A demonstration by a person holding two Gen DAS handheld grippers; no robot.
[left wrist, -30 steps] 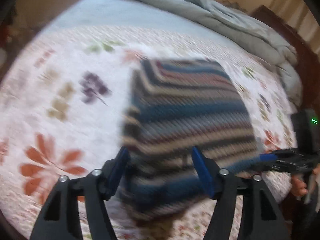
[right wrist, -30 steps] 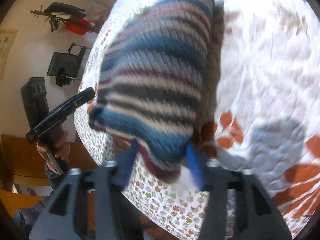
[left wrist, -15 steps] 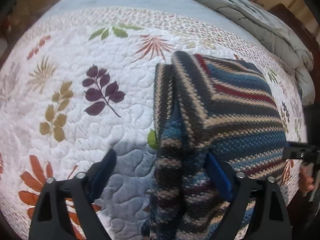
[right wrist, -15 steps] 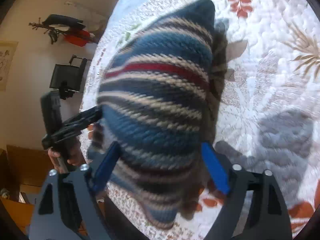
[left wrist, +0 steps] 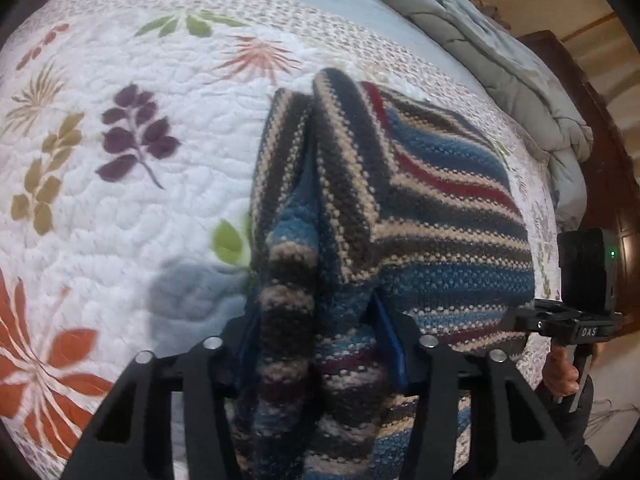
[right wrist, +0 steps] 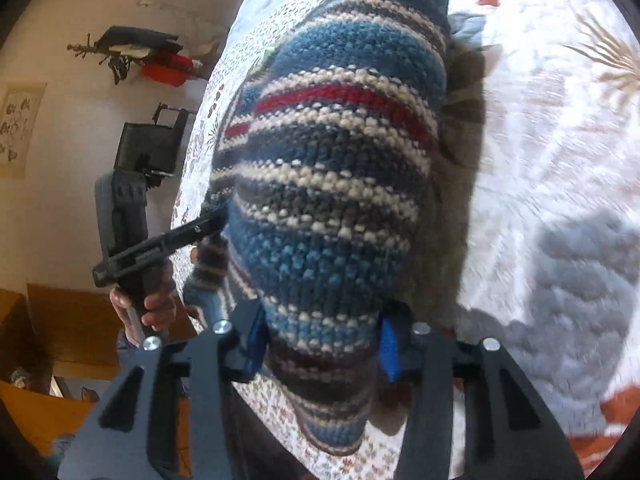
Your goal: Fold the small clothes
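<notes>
A striped knit garment (left wrist: 440, 208) in blue, tan, grey and red lies folded on the floral quilt (left wrist: 120, 240). My left gripper (left wrist: 320, 340) straddles its near left corner, where two thick folds bunch between the blue pads; the jaws are closing and the pads press the knit. In the right wrist view the same garment (right wrist: 332, 168) rises in a hump. My right gripper (right wrist: 322, 346) is closing on its near end, with wool filling the gap between the pads. One finger (right wrist: 192, 232) of the left gripper reaches the garment's left side.
A crumpled grey duvet (left wrist: 480, 48) lies along the far right of the bed beside a dark wooden frame (left wrist: 616, 160). A person's hand (right wrist: 156, 304) grips the left handle. The bed's edge and floor clutter (right wrist: 148, 152) show at left.
The garment has come down onto the quilt. Both grippers opened wide half a second ago and have now closed in on its near edge, moving lower and closer.
</notes>
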